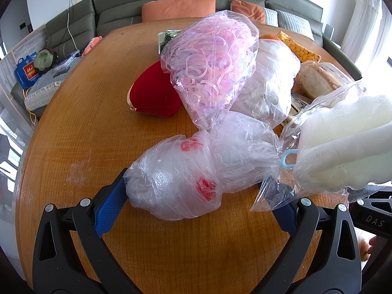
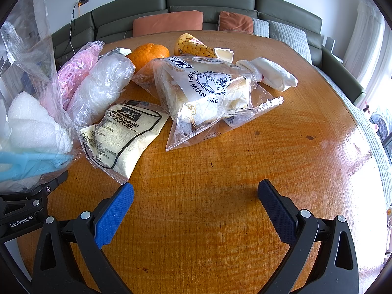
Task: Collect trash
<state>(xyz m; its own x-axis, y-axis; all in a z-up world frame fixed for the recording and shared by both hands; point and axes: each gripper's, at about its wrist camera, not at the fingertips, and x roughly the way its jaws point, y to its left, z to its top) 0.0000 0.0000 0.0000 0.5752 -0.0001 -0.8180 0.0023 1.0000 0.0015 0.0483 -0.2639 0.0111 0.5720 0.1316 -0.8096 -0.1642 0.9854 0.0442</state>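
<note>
On the round wooden table (image 1: 73,127) lies a pile of plastic trash. In the left wrist view my left gripper (image 1: 196,196) is open, its blue pads on either side of a crumpled clear bag with red marks (image 1: 176,178). Behind it are a bag of pink plastic rings (image 1: 210,66), a white wadded bag (image 1: 269,83) and a red velvet box (image 1: 152,93). A zip bag of white foam (image 1: 343,147) hangs at the right. In the right wrist view my right gripper (image 2: 196,208) is open and empty above bare table, short of a powder packet (image 2: 122,134) and a bread bag (image 2: 203,93).
An orange (image 2: 149,52), a paper cone of yellow beads (image 2: 193,45) and a white cloth (image 2: 272,73) lie at the table's far side. A grey-green sofa with orange cushions (image 2: 169,22) runs behind the table. The foam bag (image 2: 31,122) hangs left of my right gripper.
</note>
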